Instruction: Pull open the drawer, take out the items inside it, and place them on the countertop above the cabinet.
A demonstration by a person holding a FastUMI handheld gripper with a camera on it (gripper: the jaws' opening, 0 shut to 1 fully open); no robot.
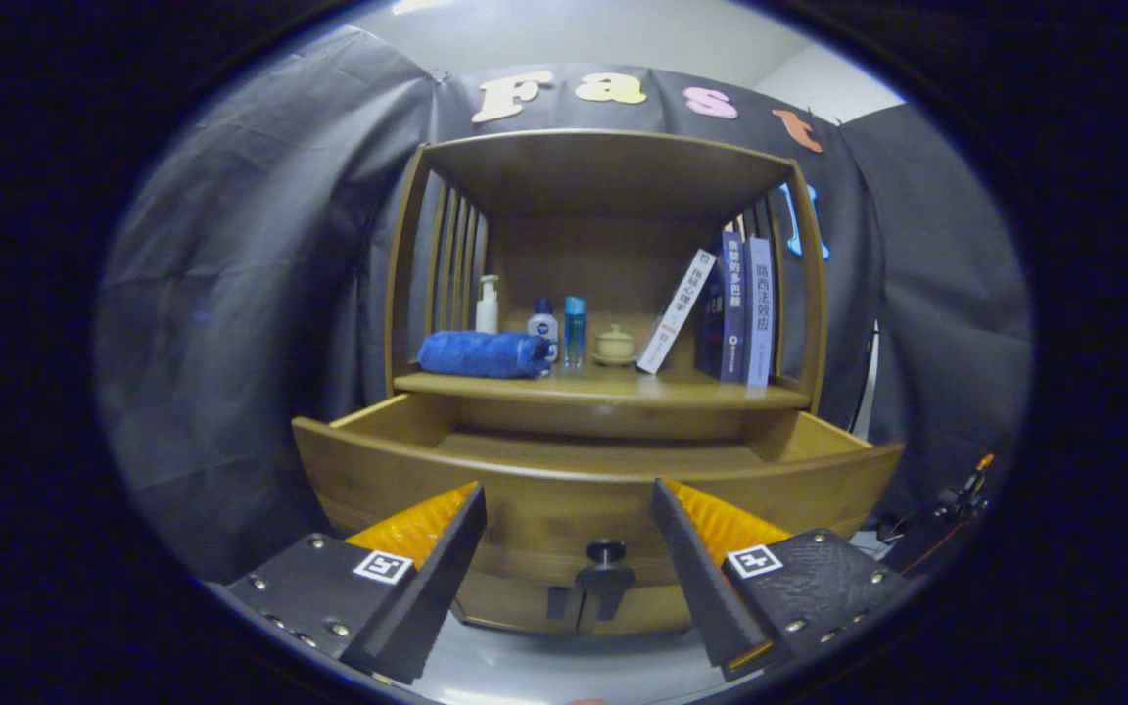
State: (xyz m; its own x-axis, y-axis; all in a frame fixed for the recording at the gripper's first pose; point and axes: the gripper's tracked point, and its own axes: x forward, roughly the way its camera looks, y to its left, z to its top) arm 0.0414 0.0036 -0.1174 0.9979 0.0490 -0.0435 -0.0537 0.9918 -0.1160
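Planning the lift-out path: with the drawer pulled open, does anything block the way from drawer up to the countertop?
Nothing visible does. The gripper is open just short of the drawer front. The countertop front edge is bare; towel, bottles and books stand farther back. The drawer's contents cannot be seen.

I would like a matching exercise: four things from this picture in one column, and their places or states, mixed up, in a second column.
Things:
1. drawer
2. blue towel
3. white book
4. tongs

States:
A. rolled, lying on the countertop
B. open, holding nothing, the drawer knob between their fingers
C. pulled out
D. leaning against the upright books

Pairs: 1-C, 2-A, 3-D, 4-B
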